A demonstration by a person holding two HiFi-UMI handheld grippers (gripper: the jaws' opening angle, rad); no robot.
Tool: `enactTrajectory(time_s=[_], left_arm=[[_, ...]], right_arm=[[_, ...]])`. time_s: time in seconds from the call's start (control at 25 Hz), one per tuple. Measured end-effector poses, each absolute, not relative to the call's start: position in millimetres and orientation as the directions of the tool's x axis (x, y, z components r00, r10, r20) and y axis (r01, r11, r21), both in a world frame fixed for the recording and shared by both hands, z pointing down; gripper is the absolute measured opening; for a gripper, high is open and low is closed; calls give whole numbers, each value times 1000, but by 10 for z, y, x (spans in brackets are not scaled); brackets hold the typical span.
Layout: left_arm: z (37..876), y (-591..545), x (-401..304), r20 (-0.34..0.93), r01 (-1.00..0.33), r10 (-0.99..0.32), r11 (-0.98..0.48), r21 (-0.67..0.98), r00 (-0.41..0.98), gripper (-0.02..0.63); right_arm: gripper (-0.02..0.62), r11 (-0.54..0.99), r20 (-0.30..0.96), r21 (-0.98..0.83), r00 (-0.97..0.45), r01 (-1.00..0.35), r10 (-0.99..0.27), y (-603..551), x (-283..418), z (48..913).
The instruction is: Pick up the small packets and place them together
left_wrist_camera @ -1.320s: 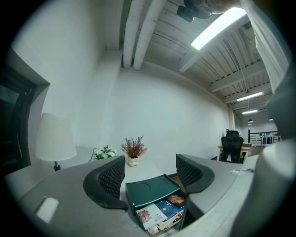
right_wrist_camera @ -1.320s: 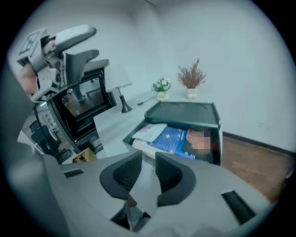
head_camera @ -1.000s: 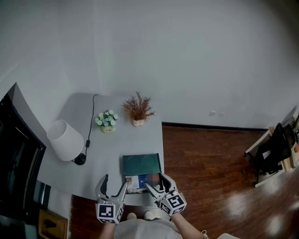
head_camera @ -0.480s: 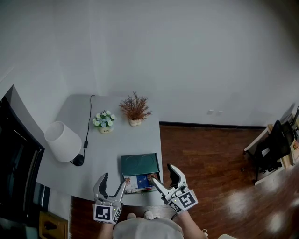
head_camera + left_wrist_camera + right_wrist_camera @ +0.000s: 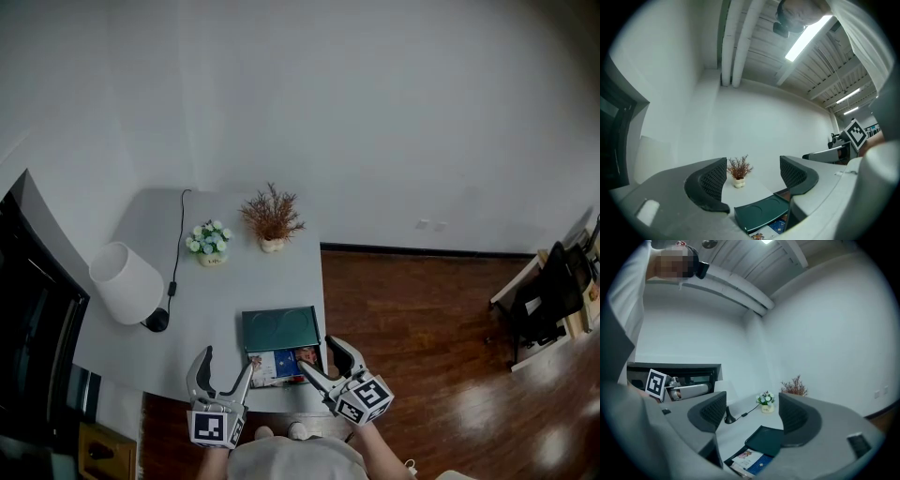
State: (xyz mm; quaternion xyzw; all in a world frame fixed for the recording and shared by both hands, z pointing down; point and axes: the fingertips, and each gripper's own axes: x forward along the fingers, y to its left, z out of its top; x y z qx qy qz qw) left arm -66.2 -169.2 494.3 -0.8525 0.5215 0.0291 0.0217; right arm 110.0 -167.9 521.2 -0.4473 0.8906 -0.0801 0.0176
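Observation:
Several small colourful packets (image 5: pixel 281 364) lie together at the near edge of the grey table (image 5: pixel 192 328), just in front of a dark green tray (image 5: pixel 279 328). My right gripper (image 5: pixel 319 357) hovers at the packets' right end. Its jaws are wide apart and closing, with nothing between them. My left gripper (image 5: pixel 225 366) stands open and empty just left of the packets. The left gripper view shows the left gripper (image 5: pixel 752 185) above the tray (image 5: pixel 761 213) and packets (image 5: pixel 774 227). In the right gripper view, the right gripper (image 5: pixel 752 418) frames the tray (image 5: pixel 766 439) and packets (image 5: pixel 750 460).
A white lamp (image 5: pixel 127 281) with a black cord (image 5: pixel 178 253) stands at the table's left. A pot of pale flowers (image 5: pixel 210 244) and a dried plant (image 5: pixel 272 220) stand at the back. A wooden floor (image 5: pixel 422 328) lies to the right, dark furniture (image 5: pixel 28 319) to the left.
The right gripper lifted off the packets, swung right with its jaws spreading, then came back a little to the left. The left gripper stayed nearly still and open.

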Motion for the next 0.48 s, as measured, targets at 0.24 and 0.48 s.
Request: enactTrajectory(time_s=[0.24,0.48], left_arm=[[5002,-1694,-711,-45,-897,-896,-441,-8,441,353],[5031,-1684,-749,-46,-903,-902,-429,-10,429,341]], right_arm=[[342,577,234,-276,-636,-768,-735,-1731,941,5887],[342,566,474,-410,-697,-715,-538,-1764,662,6773]])
